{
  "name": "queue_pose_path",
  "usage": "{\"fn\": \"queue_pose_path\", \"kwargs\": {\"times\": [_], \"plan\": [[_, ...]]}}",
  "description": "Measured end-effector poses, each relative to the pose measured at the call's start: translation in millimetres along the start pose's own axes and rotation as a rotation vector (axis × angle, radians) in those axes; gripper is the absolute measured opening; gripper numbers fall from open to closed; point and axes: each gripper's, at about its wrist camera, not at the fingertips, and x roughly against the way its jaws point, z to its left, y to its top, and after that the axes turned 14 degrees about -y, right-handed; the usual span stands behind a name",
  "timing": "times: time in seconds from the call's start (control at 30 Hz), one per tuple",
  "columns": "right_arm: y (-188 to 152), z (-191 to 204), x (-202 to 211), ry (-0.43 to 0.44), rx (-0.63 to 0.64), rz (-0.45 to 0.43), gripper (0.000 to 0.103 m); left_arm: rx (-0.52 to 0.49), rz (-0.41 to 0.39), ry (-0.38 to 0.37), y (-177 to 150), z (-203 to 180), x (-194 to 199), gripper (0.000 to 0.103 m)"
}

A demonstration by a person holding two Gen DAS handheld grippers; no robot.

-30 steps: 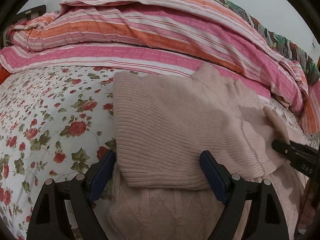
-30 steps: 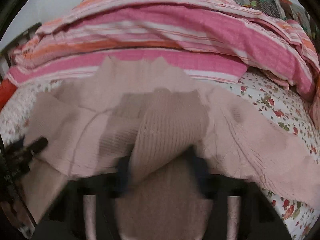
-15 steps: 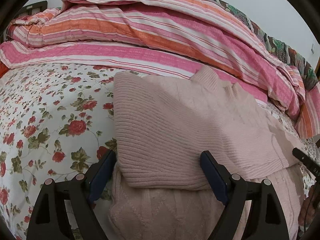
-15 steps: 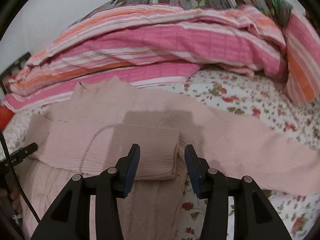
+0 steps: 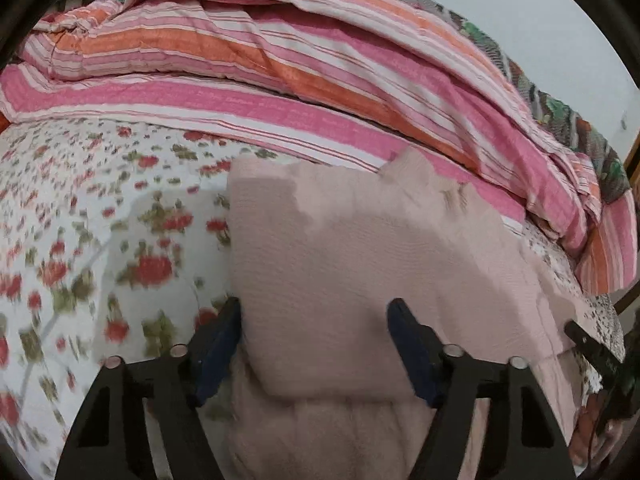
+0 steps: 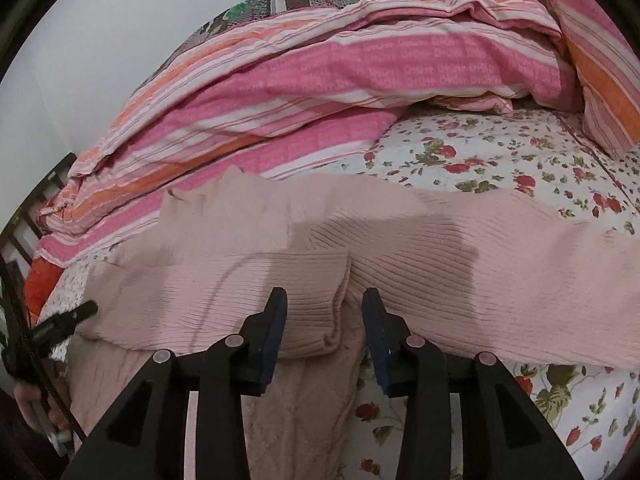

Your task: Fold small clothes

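Observation:
A pale pink knitted sweater (image 5: pixel 360 264) lies on the flowered bedsheet (image 5: pixel 100 248). Its left sleeve is folded across the body; the sleeve's cuff end (image 6: pixel 316 300) lies between my right gripper's fingers. The other sleeve (image 6: pixel 520 280) stretches out to the right over the sheet. My left gripper (image 5: pixel 314 344) is open, its fingers either side of the folded left edge. My right gripper (image 6: pixel 324 336) is open around the cuff, not squeezing it. The right gripper's tip shows at the right edge of the left wrist view (image 5: pixel 588 344).
A heaped pink and orange striped quilt (image 5: pixel 320 72) lies along the far side of the bed, close behind the sweater's collar. A striped pillow (image 6: pixel 600 72) sits at the far right. A dark bed frame (image 6: pixel 24 224) shows at the left.
My right gripper let go of the sleeve, laid it across the body and drew back, then swung right. The left gripper stayed open in place, with slight camera motion.

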Motion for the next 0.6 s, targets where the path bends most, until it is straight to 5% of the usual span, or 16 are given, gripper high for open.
{"fn": "queue_pose_path", "kwargs": {"times": [0.07, 0.1, 0.13, 0.2, 0.3, 0.37, 0.6], "plan": [[-1, 2, 2, -0.003, 0.015, -0.009, 0.042, 0.011, -0.003, 0.031, 10, 5, -5, 0.066], [-1, 3, 3, -0.006, 0.022, -0.015, 0.043, 0.022, -0.002, 0.041, 14, 9, -10, 0.058], [-1, 4, 4, -0.009, 0.029, -0.019, 0.043, 0.033, -0.001, 0.049, 15, 13, -12, 0.037], [-2, 5, 4, -0.007, 0.036, -0.021, 0.043, 0.050, -0.041, 0.021, 15, 20, -9, 0.014], [-1, 4, 4, -0.006, 0.032, -0.022, 0.043, 0.088, -0.118, 0.041, 11, 27, 6, 0.014], [-2, 7, 2, -0.029, 0.045, -0.018, 0.043, 0.091, -0.095, 0.057, 8, 27, 5, 0.020], [-4, 21, -2, -0.131, 0.131, -0.017, 0.043, -0.077, -0.067, 0.130, -7, -9, 17, 0.033]]}}
